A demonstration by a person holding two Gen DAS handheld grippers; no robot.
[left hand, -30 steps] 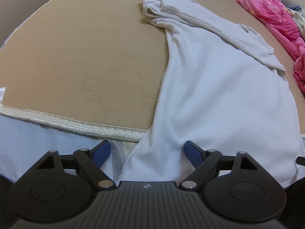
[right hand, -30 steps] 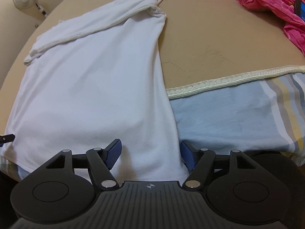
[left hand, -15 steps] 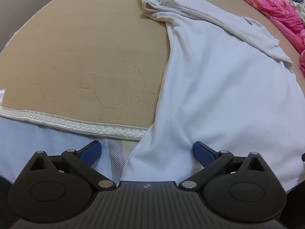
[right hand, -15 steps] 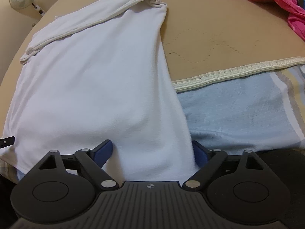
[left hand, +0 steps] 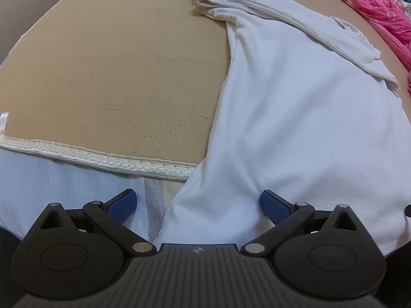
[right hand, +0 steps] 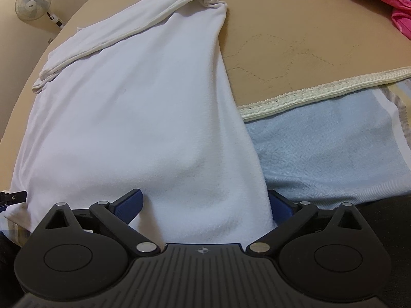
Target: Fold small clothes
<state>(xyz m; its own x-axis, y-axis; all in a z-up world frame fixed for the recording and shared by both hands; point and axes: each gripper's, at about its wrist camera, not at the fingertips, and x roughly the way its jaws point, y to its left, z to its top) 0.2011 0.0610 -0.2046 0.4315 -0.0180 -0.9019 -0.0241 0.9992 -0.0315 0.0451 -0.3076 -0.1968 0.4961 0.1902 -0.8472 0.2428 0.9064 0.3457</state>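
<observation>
A white long-sleeved top (left hand: 295,128) lies flat on the bed, its sleeve (left hand: 295,18) folded across the upper part. Its hem hangs over the near edge of the mat. My left gripper (left hand: 197,197) stands open over the hem's left corner, its blue pads apart from the cloth's edge. In the right wrist view the same top (right hand: 128,115) fills the left half. My right gripper (right hand: 204,197) is at the hem's right corner. Its jaws are opening, with the cloth lying loose between them and not pinched.
A tan quilted mat (left hand: 115,77) with a lace trim (left hand: 102,159) covers the bed. A light blue striped sheet (right hand: 321,141) shows below the trim. A pink quilt (left hand: 380,7) is bunched at the far right. A fan (right hand: 33,2) hangs on the wall.
Both grippers' jaws have spread wider, the right one much more. The hem now lies slack between the fingers. The hands have barely moved.
</observation>
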